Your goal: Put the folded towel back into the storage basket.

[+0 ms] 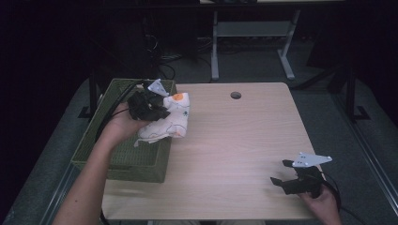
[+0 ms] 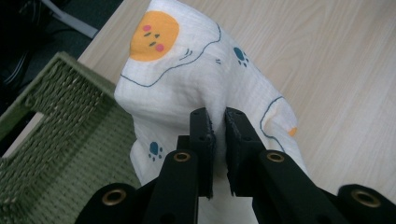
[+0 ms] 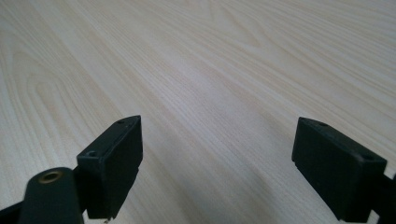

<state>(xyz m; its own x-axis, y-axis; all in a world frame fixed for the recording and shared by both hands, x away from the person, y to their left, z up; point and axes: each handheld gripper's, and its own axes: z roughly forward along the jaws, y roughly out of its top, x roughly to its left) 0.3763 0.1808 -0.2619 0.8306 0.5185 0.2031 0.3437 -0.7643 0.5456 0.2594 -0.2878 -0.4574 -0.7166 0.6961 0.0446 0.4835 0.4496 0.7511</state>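
Our left gripper is pinching its two black jaws on a fold of the white printed muslin cloth, while our right gripper is holding its jaws wide apart over bare wood.

In the high view, we are holding the cloth at the left edge of the pale wooden table, where it is hanging partly over the right rim of the green woven basket. Our right hand is keeping its gripper near the table's front right corner, well apart from the cloth.

In the left gripper view, we are seeing the jaws nearly together with the cloth bunched between them, an orange smiling face and blue paw prints showing on it, the basket lying to the left.

In the right gripper view, we are looking between spread jaws at wood grain.
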